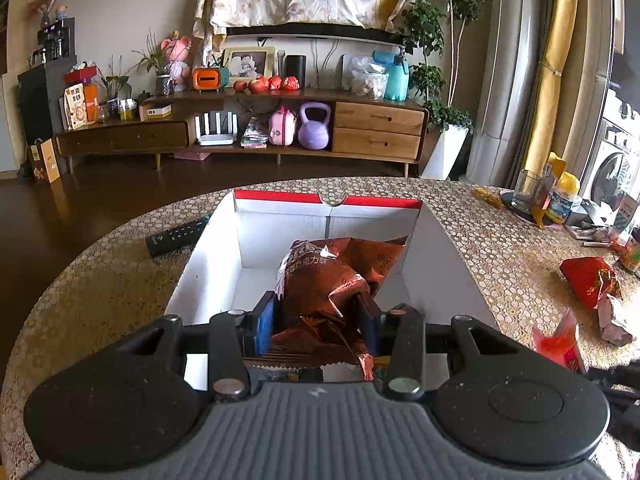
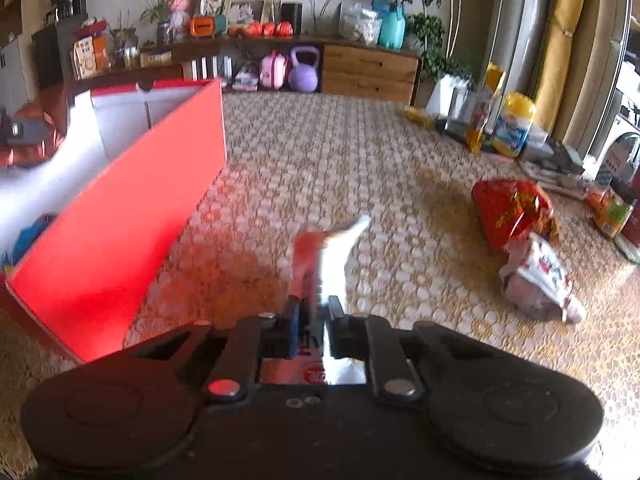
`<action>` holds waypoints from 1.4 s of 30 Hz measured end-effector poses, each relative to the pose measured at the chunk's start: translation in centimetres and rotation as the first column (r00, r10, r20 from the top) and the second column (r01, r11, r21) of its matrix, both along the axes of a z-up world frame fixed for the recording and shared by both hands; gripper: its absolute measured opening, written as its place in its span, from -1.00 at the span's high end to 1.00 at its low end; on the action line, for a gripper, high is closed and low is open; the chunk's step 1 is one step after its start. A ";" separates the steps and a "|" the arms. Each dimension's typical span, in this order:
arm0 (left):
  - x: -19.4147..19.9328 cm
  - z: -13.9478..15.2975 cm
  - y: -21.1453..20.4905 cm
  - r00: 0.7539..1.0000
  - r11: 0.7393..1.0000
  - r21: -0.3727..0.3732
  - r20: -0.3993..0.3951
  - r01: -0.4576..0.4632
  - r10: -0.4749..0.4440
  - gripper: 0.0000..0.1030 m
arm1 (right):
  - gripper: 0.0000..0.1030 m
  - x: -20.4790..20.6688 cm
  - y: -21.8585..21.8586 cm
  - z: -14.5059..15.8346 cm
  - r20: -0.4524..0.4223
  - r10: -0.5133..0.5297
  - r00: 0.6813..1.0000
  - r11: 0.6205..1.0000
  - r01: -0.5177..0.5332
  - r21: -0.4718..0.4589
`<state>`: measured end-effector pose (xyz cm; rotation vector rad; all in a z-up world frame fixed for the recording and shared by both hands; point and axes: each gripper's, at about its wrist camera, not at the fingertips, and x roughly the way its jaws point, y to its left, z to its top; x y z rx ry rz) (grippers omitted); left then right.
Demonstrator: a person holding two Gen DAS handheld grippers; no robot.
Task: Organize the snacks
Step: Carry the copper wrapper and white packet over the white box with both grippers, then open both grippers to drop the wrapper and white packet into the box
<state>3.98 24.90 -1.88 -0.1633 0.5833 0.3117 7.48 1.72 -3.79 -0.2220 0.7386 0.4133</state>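
Note:
My left gripper (image 1: 317,322) is shut on a crumpled copper-brown snack bag (image 1: 332,272), which hangs inside the open red-and-white cardboard box (image 1: 280,220). My right gripper (image 2: 316,314) is shut on a thin red-and-white packet (image 2: 330,252) just above the patterned table, right of the box (image 2: 120,220); the packet sticks up from the jaws. Further right on the table lie a red foil snack bag (image 2: 508,208) and a white-and-pink bag (image 2: 540,280). The left wrist view shows the red bag (image 1: 588,280) at the far right too.
A black remote control (image 1: 176,236) lies left of the box. A glass (image 1: 528,192), a yellow-capped bottle (image 2: 514,124) and small clutter stand at the table's far right edge. A blue item (image 2: 30,236) shows inside the box. Bare tablecloth (image 2: 340,152) stretches beyond the right gripper.

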 end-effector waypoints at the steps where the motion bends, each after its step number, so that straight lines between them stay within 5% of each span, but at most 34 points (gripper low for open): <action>1: 0.0 0.0 0.1 1.000 1.000 -0.001 -0.002 0.000 0.000 0.19 | 0.81 0.1 0.0 0.4 0.007 0.003 1.000 1.000 -0.003 0.006; 18: 1.4 -0.5 2.3 0.999 1.000 0.001 -0.019 -0.031 0.031 0.20 | 0.82 0.7 7.8 10.0 0.157 0.217 0.963 0.954 -0.243 0.176; 34: 2.8 -2.0 3.0 0.997 1.000 -0.007 -0.080 -0.004 0.003 0.32 | 0.78 3.3 15.2 5.2 -0.037 0.306 0.951 0.950 -0.303 0.070; 38: 2.7 -2.0 2.9 0.997 1.000 -0.002 -0.083 0.000 -0.001 0.31 | 0.51 3.0 15.1 4.8 -0.044 0.291 0.956 0.956 -0.288 0.058; 42: 2.3 -1.9 2.4 0.996 1.000 0.005 -0.086 -0.022 0.023 0.04 | 0.24 2.8 14.0 5.2 -0.038 0.288 0.957 0.955 -0.284 0.087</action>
